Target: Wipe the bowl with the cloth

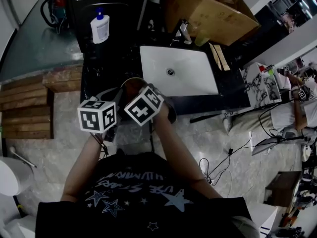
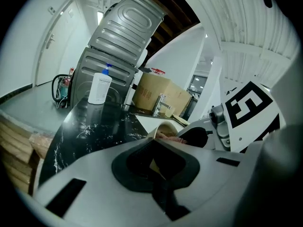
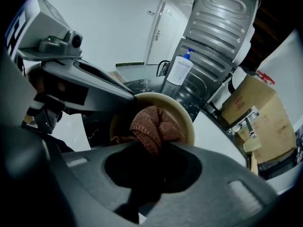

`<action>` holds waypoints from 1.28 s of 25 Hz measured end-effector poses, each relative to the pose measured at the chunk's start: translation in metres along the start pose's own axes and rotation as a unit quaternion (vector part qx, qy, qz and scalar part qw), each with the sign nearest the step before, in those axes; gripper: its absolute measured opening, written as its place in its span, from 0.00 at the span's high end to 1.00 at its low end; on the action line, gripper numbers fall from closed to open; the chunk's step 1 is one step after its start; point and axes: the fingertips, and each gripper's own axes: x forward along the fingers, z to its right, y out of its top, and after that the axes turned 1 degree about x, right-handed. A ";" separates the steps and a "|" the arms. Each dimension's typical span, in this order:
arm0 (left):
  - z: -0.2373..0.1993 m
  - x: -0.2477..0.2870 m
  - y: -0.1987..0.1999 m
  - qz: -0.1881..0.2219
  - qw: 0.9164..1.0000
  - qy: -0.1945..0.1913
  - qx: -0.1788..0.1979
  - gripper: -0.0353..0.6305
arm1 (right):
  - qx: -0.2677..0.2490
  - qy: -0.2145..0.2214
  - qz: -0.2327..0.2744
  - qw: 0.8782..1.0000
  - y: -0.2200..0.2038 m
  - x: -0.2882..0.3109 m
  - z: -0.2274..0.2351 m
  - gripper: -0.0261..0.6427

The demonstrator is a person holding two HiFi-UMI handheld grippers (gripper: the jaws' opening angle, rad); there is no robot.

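Where both grippers meet above the black counter point(image 1: 99, 71):
- one left gripper point(image 2: 155, 167), jaws clamped on the rim of one cream bowl point(image 3: 185, 122);
- one right gripper point(image 3: 144, 162), jaws pinching one reddish cloth point(image 3: 151, 126), pressed inside that bowl.

Beyond: one white sink point(image 1: 198, 81), one tap point(image 1: 184, 32), one pump bottle point(image 1: 100, 28), one cardboard box point(image 1: 213, 11).

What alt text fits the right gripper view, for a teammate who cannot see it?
The right gripper is shut on a reddish-brown cloth pressed into a cream bowl, whose rim the left gripper holds. Behind stand a white pump bottle, a white sink and a cardboard box.
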 end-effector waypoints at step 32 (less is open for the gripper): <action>0.013 -0.009 -0.006 0.000 1.000 0.021 -0.011 0.93 | 0.124 0.124 0.094 0.980 0.010 -0.019 -0.007 0.86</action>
